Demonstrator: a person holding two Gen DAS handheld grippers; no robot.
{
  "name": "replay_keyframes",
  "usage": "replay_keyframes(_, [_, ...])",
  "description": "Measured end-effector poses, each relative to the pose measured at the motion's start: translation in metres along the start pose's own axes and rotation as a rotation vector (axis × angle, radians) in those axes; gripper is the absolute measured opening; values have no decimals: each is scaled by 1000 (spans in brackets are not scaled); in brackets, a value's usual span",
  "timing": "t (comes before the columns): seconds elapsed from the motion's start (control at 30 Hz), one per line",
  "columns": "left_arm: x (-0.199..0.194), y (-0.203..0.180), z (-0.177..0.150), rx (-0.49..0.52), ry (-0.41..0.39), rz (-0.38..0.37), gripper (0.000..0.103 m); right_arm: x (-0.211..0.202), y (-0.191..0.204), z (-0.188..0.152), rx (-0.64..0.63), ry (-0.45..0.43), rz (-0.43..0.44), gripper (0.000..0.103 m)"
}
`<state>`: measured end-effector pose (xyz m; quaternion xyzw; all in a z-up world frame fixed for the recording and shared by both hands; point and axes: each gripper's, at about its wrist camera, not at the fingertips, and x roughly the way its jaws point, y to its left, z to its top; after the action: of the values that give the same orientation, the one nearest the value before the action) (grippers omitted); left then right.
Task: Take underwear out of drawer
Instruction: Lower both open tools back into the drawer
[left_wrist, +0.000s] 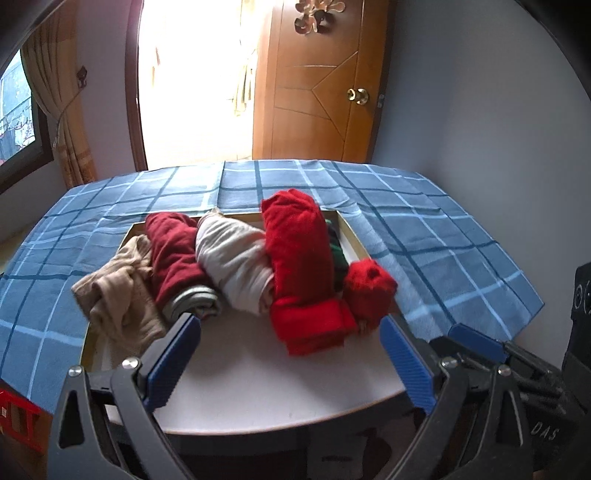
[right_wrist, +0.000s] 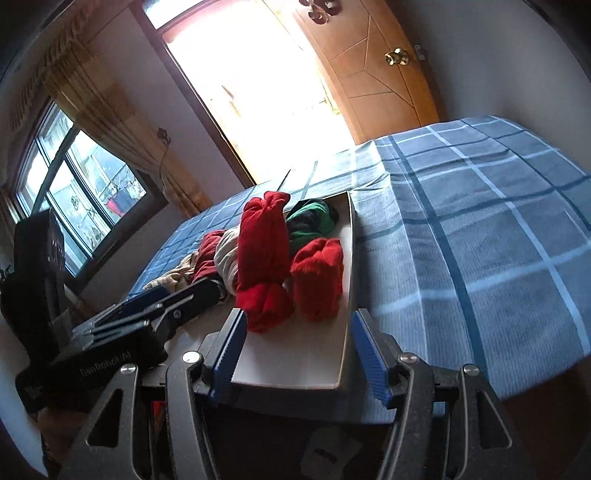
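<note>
An open drawer (left_wrist: 258, 376) with a white floor holds rolled underwear: a long bright red roll (left_wrist: 303, 266), a small red roll (left_wrist: 369, 288), a pale grey one (left_wrist: 232, 262), a dark red one (left_wrist: 173, 251), a beige one (left_wrist: 122, 291) draped over the left rim, and a green one (left_wrist: 338, 251). My left gripper (left_wrist: 290, 336) is open and empty, just in front of the rolls. In the right wrist view my right gripper (right_wrist: 297, 332) is open and empty, over the drawer's (right_wrist: 295, 362) right front corner, just before the long red roll (right_wrist: 264, 254) and the small red roll (right_wrist: 319, 277).
A blue checked cloth (left_wrist: 424, 229) covers the surface around the drawer. A wooden door (left_wrist: 317, 81) and a bright doorway lie behind. A window and curtain (right_wrist: 81, 192) are at the left. The left gripper's body (right_wrist: 147, 314) shows left of the right gripper.
</note>
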<state>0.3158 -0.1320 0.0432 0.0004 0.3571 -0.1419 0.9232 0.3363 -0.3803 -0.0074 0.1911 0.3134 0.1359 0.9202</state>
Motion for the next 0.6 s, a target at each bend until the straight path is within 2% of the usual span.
replay_keyframes(0.23, [-16,10,-21,9,14,-18,99,-16,7,-20,-6,-3,-6,62])
replay_keyframes(0.47, [-23,32,-48,-26,49,-46,99,-33,10,-46,-21,-20,-19,62])
replay_keyframes(0.6, [-25,34,-63,0,71,-58,99,-35,9,-62,-18,2,-17,62])
